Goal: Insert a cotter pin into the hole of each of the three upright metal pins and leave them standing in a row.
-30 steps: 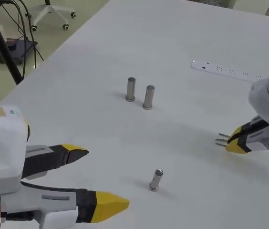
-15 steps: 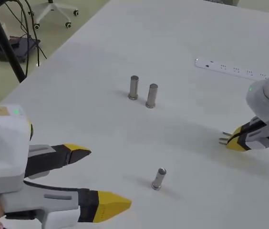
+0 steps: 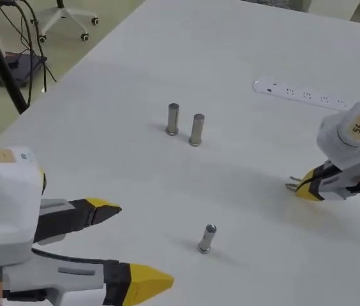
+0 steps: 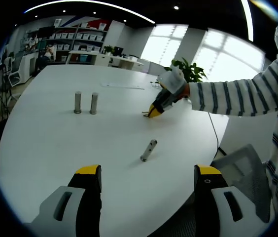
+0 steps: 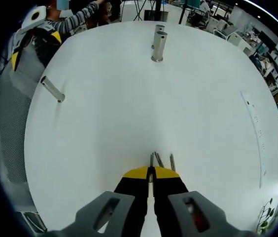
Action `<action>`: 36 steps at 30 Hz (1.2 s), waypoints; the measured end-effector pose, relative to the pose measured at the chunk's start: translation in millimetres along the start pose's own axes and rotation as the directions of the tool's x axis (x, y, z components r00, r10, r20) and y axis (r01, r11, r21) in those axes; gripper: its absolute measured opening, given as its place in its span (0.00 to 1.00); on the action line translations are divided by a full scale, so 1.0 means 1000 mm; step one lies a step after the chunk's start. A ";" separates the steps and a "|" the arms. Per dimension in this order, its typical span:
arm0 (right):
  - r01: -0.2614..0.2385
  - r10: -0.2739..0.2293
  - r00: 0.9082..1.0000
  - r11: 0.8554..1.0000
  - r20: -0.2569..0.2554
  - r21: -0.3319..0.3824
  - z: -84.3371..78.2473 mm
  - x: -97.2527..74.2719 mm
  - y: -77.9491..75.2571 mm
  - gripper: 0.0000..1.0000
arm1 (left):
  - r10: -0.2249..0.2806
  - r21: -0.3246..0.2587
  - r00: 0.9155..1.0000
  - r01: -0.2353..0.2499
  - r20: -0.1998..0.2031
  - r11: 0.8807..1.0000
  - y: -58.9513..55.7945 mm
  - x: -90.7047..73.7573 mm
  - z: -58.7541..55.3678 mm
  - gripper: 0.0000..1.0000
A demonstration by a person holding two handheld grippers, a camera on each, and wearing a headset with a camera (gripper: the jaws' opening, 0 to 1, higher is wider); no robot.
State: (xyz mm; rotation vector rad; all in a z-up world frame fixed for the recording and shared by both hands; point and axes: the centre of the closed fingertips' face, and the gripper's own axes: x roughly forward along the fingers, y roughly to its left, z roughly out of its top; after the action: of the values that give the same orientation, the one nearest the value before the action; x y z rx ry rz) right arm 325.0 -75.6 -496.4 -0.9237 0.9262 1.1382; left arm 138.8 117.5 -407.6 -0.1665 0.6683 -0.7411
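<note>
- Three metal pins [image 3: 196, 129] stand on the white table [image 3: 244, 51]. Two are just beside each other mid-table, and the third [image 3: 206, 238] is well apart from them, nearer me.
- The near metal pin looks tilted in the head view. I cannot tell whether it is truly upright.
- In the right gripper view the pair [image 5: 157, 45] lines up almost one behind the other, and the lone one [image 5: 52, 89] sits off to the left.
- My left gripper [image 3: 145, 243] hovers low at the near edge. Its yellow-tipped jaws are wide apart and hold nothing, as the left gripper view [image 4: 146, 170] confirms.
- My right gripper [image 3: 298, 188] rests at the table surface on the right, well apart from all three metal pins.
- Its jaws are pressed together on the cotter pins [image 5: 161, 160], whose thin ends jut from the tip [image 3: 292, 185]. I cannot tell how many are actually pinched.
- A power strip [image 3: 301, 94] lies flat beyond the right gripper.
- The left gripper view shows the right gripper [image 4: 154, 111] on a striped sleeve [image 4: 232, 94].
</note>
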 end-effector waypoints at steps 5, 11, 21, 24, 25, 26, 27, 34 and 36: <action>0.022 -0.022 0.999 1.000 -0.027 -0.005 0.000 0.000 0.000 0.00 | -0.007 0.007 1.000 0.007 0.005 1.000 -0.002 0.002 0.000 0.75; 0.023 -0.023 0.999 1.000 -0.039 0.021 -0.002 -0.003 0.003 0.00 | -0.020 0.025 1.000 0.020 -0.003 0.999 -0.007 0.004 -0.001 0.75; 0.028 -0.027 1.000 0.999 -0.004 0.038 0.005 -0.021 0.021 0.00 | -0.032 0.036 0.999 0.032 0.017 0.999 -0.009 0.003 0.004 0.73; 0.032 -0.033 0.999 0.999 0.021 0.031 0.011 -0.026 0.023 0.00 | -0.031 0.036 0.999 0.030 0.021 0.999 -0.008 0.002 0.005 0.72; 0.034 -0.035 0.999 0.999 0.028 0.028 0.013 -0.028 0.025 0.00 | -0.031 0.035 0.999 0.030 0.022 0.999 -0.008 0.002 0.006 0.72; 0.039 -0.040 0.998 0.999 0.040 0.027 0.016 -0.031 0.026 0.00 | -0.032 0.034 0.999 0.031 0.025 0.999 -0.008 0.001 0.007 0.71; 0.042 -0.043 0.998 0.999 0.050 0.025 0.019 -0.033 0.028 0.00 | -0.033 0.033 0.999 0.032 0.028 0.999 -0.008 0.001 0.007 0.71; 0.078 -0.078 0.988 0.997 0.133 0.004 0.043 -0.056 0.039 0.00 | -0.033 0.029 0.998 0.032 0.051 0.999 -0.006 0.000 0.016 0.69; 0.091 -0.090 0.984 0.996 0.153 0.000 0.049 -0.062 0.041 0.00 | -0.034 0.028 0.998 0.032 0.058 0.999 -0.006 0.000 0.019 0.68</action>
State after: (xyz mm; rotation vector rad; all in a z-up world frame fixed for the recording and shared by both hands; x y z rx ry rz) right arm 280.0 -42.5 -426.7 -0.8627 0.7487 1.1183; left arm 147.0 112.0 -390.8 -0.1744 0.6006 -0.7740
